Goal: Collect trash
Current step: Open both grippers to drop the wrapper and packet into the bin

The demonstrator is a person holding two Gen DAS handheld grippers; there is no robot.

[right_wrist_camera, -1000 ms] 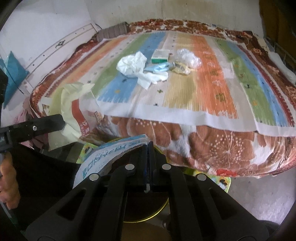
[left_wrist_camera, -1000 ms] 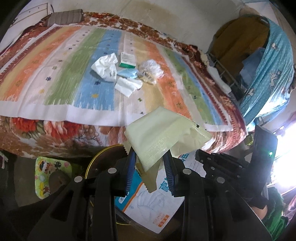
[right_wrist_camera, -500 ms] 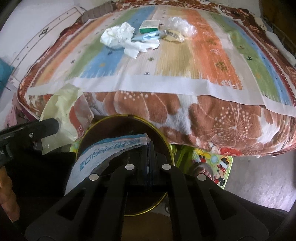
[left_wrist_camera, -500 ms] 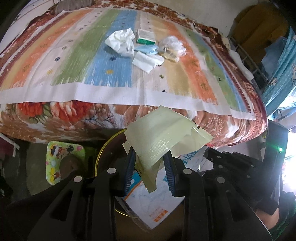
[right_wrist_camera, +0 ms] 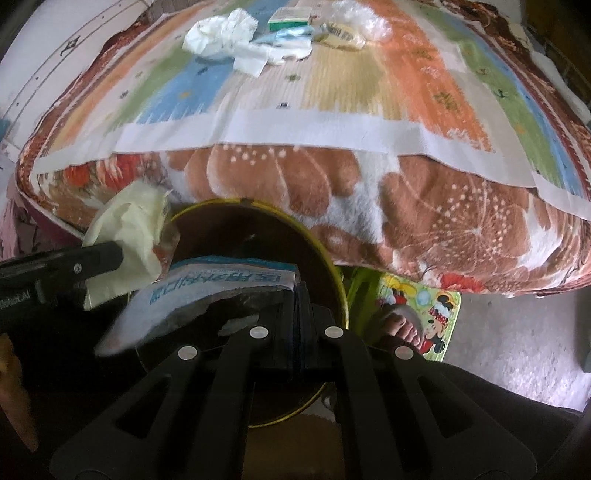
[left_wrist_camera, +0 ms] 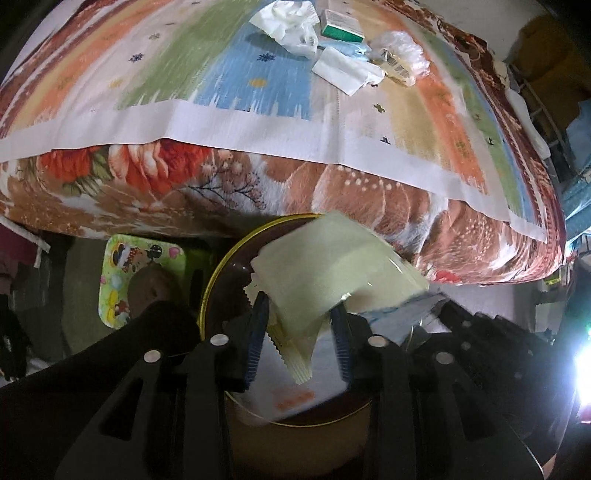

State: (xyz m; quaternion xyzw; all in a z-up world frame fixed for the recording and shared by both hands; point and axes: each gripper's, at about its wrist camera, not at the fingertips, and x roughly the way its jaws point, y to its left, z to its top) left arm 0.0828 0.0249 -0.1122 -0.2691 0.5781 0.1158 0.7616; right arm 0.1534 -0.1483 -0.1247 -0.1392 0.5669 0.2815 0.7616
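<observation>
Left tongs (left_wrist_camera: 299, 328) gripping pale wrapper (left_wrist_camera: 332, 273), right tongs (right_wrist_camera: 297, 328) pinching printed packet (right_wrist_camera: 207, 291), both over gold-rimmed bin (right_wrist_camera: 332, 266).

Left gripper (left_wrist_camera: 300, 325) is hovering with its jaws spread partway, pinching a pale wrapper (left_wrist_camera: 332, 280), while right gripper (right_wrist_camera: 297, 314) is sitting just beside it, jaws clamped tight on a printed packet (right_wrist_camera: 207, 291).

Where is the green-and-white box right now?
The green-and-white box lies far back on the striped bedspread, between the crumpled tissue and clear plastic bag.
</observation>
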